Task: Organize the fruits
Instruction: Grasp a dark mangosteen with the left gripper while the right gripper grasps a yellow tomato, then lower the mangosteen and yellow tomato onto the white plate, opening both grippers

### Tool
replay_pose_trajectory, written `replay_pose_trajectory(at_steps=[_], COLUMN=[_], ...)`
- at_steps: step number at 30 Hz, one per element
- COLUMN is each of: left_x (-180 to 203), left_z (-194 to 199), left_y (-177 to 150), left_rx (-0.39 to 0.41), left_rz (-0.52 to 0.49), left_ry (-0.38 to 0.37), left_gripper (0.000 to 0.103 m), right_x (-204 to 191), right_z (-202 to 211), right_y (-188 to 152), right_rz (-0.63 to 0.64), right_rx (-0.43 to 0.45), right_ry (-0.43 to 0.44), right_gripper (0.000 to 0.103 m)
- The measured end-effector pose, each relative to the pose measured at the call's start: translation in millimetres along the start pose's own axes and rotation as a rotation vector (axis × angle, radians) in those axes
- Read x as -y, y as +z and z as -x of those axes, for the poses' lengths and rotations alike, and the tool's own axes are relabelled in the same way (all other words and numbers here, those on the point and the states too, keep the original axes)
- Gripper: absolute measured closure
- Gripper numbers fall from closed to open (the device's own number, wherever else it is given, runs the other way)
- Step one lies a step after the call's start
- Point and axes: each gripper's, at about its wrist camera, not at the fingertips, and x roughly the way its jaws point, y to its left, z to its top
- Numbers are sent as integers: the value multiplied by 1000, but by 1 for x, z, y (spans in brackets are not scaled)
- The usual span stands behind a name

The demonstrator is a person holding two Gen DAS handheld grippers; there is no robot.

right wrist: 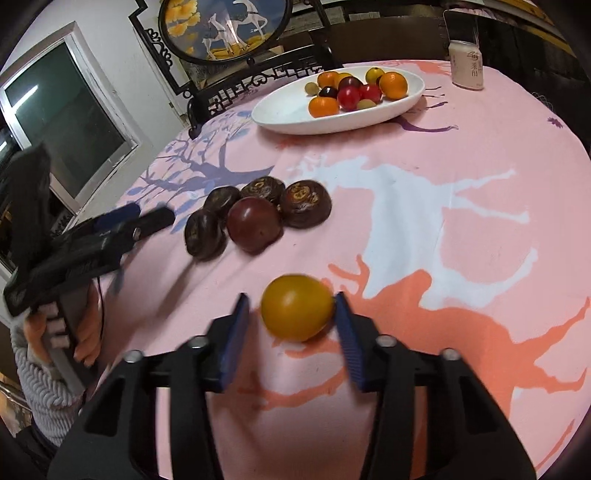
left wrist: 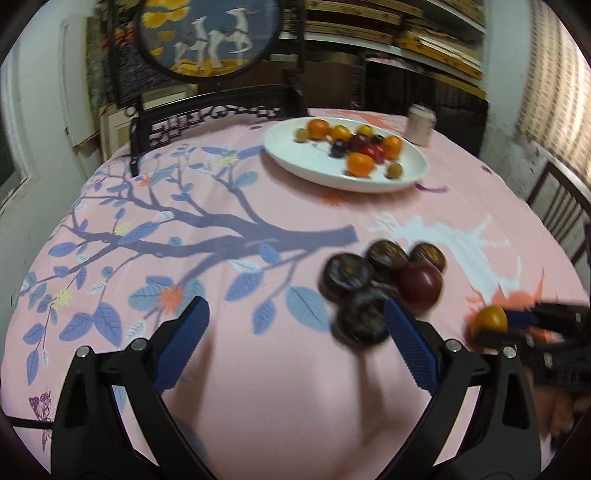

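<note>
A yellow-orange fruit [right wrist: 297, 306] lies on the pink tablecloth between the open fingers of my right gripper [right wrist: 291, 310]; the right pad touches it and the left pad stands a little off. It also shows in the left wrist view [left wrist: 489, 320]. Several dark brown fruits [right wrist: 304, 202] and one dark red fruit [right wrist: 254, 223] sit clustered mid-table. My left gripper [left wrist: 295, 317] is open and empty, its right finger beside the nearest dark fruit [left wrist: 364, 317]. A white oval plate [left wrist: 306, 157] at the back holds several orange, red and dark fruits.
A white can [right wrist: 466, 63] stands behind the plate on the right. A dark carved chair [left wrist: 221, 110] and a round framed picture [left wrist: 207, 35] stand behind the table. The table edge curves close on the right in the left wrist view.
</note>
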Motion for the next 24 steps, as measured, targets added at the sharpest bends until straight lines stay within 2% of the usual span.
replay_pose_trajectory(at_steps=[4, 7, 11, 14, 16, 19, 20, 21, 24], left_x=[15, 24, 31, 29, 30, 36, 37, 36, 37], left_z=[2, -4, -15, -17, -22, -34, -37, -37, -36], left_y=[-5, -6, -5, -3, -1, -2, -2, -1, -1], left_rx=[1, -19, -49, -41, -56, -112, -130, -131, -123], left_rz=[-74, -113, -142, -125, -125, -153, -157, -145, -139], left_ry=[-22, -24, 3, 8, -2, -25, -48, -85, -91], left_gripper=[6, 5, 5, 7, 13, 37, 50, 56, 58], right_x=[6, 18, 37, 43, 44, 43, 43, 44, 44], right_z=[2, 17, 22, 12, 12, 16, 16, 16, 14], right_y=[6, 28, 48, 45, 43, 41, 41, 41, 40], right_rz=[-15, -46, -131, -165, -168, -166, -169, -169, -170], right_rx=[11, 100, 176, 154, 150, 168, 167, 168, 164], right_ry=[30, -3, 39, 70, 79, 71, 74, 72, 66], right_gripper=[65, 65, 65, 65, 65, 65, 65, 65, 65])
